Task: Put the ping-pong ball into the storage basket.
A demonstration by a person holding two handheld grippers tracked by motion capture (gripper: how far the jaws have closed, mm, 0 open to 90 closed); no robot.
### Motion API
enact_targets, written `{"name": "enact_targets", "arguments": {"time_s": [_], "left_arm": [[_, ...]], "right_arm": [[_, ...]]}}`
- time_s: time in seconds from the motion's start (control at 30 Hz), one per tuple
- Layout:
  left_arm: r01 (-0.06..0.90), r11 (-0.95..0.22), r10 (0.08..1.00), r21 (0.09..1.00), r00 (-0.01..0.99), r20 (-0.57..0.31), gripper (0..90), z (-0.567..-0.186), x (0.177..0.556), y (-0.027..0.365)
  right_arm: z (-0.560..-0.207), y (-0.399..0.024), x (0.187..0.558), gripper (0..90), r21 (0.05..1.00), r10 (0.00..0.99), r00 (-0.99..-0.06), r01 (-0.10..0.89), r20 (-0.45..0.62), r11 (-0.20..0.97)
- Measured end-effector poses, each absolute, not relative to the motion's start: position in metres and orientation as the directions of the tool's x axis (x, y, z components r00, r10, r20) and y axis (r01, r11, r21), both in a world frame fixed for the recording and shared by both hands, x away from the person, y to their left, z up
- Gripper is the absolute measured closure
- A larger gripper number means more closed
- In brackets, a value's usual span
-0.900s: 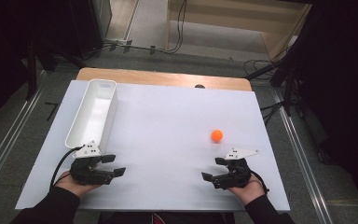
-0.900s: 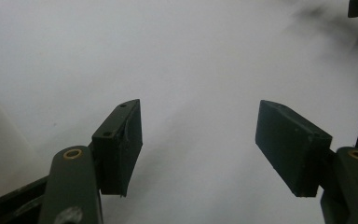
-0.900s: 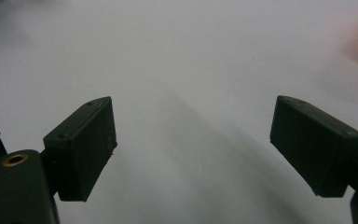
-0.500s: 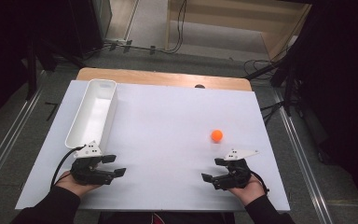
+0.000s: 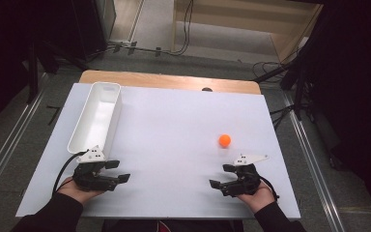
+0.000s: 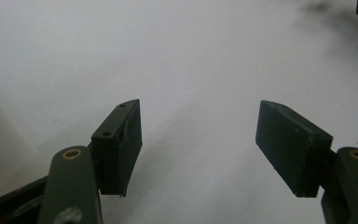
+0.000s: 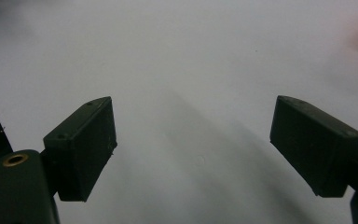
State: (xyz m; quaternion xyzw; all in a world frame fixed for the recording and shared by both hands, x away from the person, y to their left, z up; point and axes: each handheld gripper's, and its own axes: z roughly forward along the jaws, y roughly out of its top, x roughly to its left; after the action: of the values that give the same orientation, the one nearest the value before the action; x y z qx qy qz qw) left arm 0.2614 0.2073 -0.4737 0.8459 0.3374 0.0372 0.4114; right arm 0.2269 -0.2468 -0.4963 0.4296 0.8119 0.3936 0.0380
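Nothing has been picked up yet. The orange ball (image 5: pixel 224 140) lies on the white tabletop (image 5: pixel 174 145), just ahead of the right tool (image 5: pixel 222 176) and apart from it (a blurred orange edge also shows at the top right of the right gripper view). That tool's jaws stand released, with nothing between them. The left tool (image 5: pixel 118 171), resting near the close end of the white bin (image 5: pixel 96 116), is likewise released and empty. The bin holds nothing. Judging by the layout, the whole job remains: reaching for the ball, grasping it and carrying it across to the bin
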Motion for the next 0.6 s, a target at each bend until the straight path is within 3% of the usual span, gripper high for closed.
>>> {"name": "enact_targets", "arguments": {"time_s": [0.6], "left_arm": [[0.540, -0.447, 0.609, 0.713, 0.768, -0.200, 31.9, -0.4747, 0.2630, 0.2070]], "right_arm": [[-0.4972, -0.2476, 0.2272, 13.0, 0.664, 0.723, -0.631, 0.671, 0.281, 0.328]]}}
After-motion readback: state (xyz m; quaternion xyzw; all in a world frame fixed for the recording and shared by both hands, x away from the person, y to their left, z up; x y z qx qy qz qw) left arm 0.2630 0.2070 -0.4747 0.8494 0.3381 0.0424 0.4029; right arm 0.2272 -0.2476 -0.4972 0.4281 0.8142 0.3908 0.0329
